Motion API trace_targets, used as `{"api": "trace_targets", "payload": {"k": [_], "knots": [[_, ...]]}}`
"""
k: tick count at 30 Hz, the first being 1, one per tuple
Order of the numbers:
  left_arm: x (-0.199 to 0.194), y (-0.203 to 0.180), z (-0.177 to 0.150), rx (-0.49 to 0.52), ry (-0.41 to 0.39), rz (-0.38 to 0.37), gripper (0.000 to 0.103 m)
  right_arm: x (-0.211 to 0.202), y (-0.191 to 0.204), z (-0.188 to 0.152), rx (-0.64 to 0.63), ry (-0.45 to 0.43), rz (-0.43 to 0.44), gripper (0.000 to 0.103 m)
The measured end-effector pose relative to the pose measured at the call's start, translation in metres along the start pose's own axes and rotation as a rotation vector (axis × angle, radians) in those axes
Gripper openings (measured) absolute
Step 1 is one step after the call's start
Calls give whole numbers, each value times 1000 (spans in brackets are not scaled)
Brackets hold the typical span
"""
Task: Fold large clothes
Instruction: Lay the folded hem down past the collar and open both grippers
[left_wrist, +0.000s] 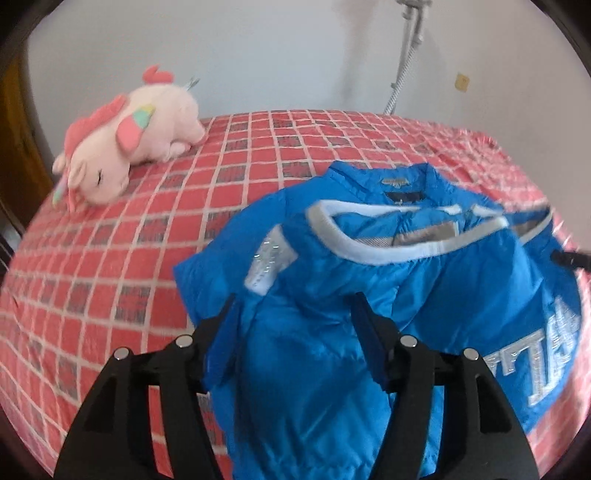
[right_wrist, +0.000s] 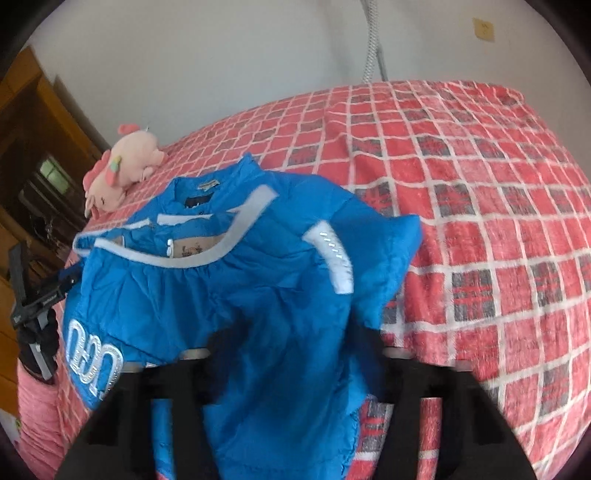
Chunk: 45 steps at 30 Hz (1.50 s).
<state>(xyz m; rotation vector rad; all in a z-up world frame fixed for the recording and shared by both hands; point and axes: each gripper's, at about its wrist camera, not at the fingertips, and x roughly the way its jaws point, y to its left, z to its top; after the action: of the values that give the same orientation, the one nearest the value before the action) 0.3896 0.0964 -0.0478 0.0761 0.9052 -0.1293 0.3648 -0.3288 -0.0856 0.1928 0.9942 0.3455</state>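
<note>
A blue jacket (left_wrist: 332, 302) lies on a bed (left_wrist: 110, 258) covered in a red checked sheet, its collar at the far end and its hem folded up over the chest. The left gripper (left_wrist: 295, 306) stands with its jaws apart over the jacket's near left part, blue fabric between them, not pinched. The right gripper (right_wrist: 291, 339) hangs over the near right part, jaws apart, fabric draped across them. A pink plush unicorn (left_wrist: 125, 136) rests far left.

A bright blue padded jacket (left_wrist: 332, 295) lies on the red checked bed (left_wrist: 110, 258), its grey-white hem band folded up toward the collar at twelve o'clock, silver lettering showing at the side.
</note>
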Motion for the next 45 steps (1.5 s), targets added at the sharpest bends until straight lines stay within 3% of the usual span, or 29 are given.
{"api": "trace_targets", "payload": {"k": [1, 2, 3, 6, 12, 19, 25, 34, 42, 45], "knots": [[1, -4, 0, 22, -3, 24, 40, 0, 4, 0, -22, -6, -38, 26], [2, -10, 0, 53, -11, 66, 18, -1, 8, -1, -45, -13, -63, 20], [1, -15, -2, 76, -28, 96, 12, -3, 11, -3, -63, -24, -76, 17], [-12, -15, -2, 64, -80, 92, 5, -20, 13, -4, -67, -66, -63, 12], [-55, -1, 14, -25, -232, 67, 4, -55, 13, 11, -30, -157, -25, 10], [-46, 13, 53, -104, -264, 67, 4, -45, 5, 60, 49, -184, -36, 10], [7, 29, 75, -142, -175, 73, 4, 2, -12, 88, 86, -128, -60, 10], [79, 45, 67, -149, 2, 100, 7, 66, -36, 85, 145, -4, -117, 13], [100, 54, 58, -187, 58, 77, 13, 89, -34, 76, 140, 26, -175, 19], [91, 60, 58, -215, 73, 51, 15, 80, -33, 75, 139, 23, -171, 31]]}}
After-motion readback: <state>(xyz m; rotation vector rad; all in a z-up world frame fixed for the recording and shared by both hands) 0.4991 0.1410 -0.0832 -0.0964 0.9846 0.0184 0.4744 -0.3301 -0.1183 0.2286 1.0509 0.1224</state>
